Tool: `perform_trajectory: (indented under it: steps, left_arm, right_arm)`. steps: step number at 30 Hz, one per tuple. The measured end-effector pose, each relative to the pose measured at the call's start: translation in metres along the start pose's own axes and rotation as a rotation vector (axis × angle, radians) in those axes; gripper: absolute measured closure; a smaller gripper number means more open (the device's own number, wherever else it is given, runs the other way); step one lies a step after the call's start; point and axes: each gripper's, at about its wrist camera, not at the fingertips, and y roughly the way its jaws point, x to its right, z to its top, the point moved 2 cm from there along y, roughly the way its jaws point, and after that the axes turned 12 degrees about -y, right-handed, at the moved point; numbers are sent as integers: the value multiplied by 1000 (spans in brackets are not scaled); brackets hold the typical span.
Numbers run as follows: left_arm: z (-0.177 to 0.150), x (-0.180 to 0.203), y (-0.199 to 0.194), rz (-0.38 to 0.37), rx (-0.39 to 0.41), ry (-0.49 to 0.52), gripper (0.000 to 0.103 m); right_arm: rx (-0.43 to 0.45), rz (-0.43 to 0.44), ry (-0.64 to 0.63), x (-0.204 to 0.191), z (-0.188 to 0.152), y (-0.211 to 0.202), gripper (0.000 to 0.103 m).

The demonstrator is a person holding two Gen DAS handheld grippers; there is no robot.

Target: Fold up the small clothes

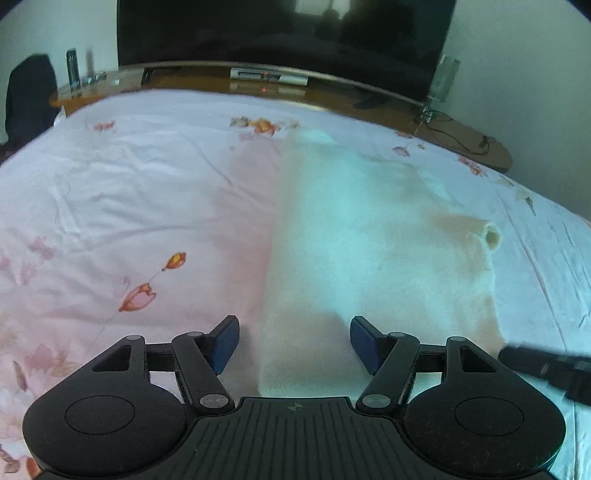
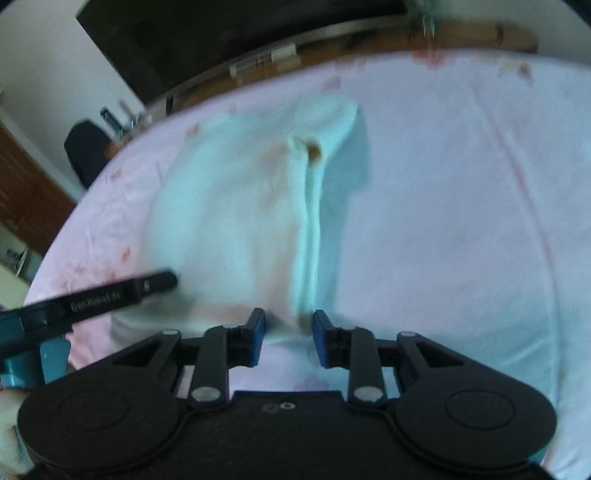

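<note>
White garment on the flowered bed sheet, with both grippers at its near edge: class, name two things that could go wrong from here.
1. The right gripper straddles only a thin fold of the garment, so it may slip out when lifted.
2. The left gripper stands open over the garment's corner and might pinch the bed sheet too.

Setting: home bedroom. Evidence: bed (image 1: 110,192) under a pink floral sheet (image 1: 140,295); long wooden TV stand (image 1: 369,103) past its foot, carrying a large dark television (image 1: 280,33) and a silver set-top box (image 1: 269,74); plain pale walls; brown wooden door (image 2: 26,192) at the side.
</note>
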Motion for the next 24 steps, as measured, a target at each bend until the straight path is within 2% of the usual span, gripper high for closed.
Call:
perform_trajectory:
  steps: [4, 6, 8, 11, 13, 15, 16, 19, 22, 24]
  left_arm:
    - [-3, 7, -14, 6, 12, 43, 36]
    - [-3, 8, -16, 7, -1, 30, 36]
    - [-3, 9, -16, 15, -11, 18, 36]
    - [-3, 11, -24, 26, -16, 7, 36]
    - [-2, 14, -35, 18, 1, 14, 36]
    - [-1, 16, -47, 20, 15, 29, 36]
    - [0, 17, -53, 18, 16, 28, 35]
    - [1, 18, -73, 22, 20, 12, 6]
    - [0, 23, -104, 23, 83, 57, 4]
    - [1, 26, -124, 21, 98, 79, 2]
  right_arm:
    - [79, -52, -55, -15, 9, -22, 67]
    - [80, -78, -70, -18, 11, -21, 53]
    - [67, -104, -67, -20, 10, -17, 45]
    - [30, -159, -58, -18, 11, -9, 45]
    - [38, -162, -33, -15, 11, -17, 44]
    - [71, -166, -25, -15, 8, -32, 30]
    - [81, -179, -32, -16, 8, -39, 26]
    - [87, -179, -25, -18, 8, -55, 24]
    - [110, -174, 5, -21, 4, -77, 21]
    - [131, -183, 8, -26, 2, -94, 9]
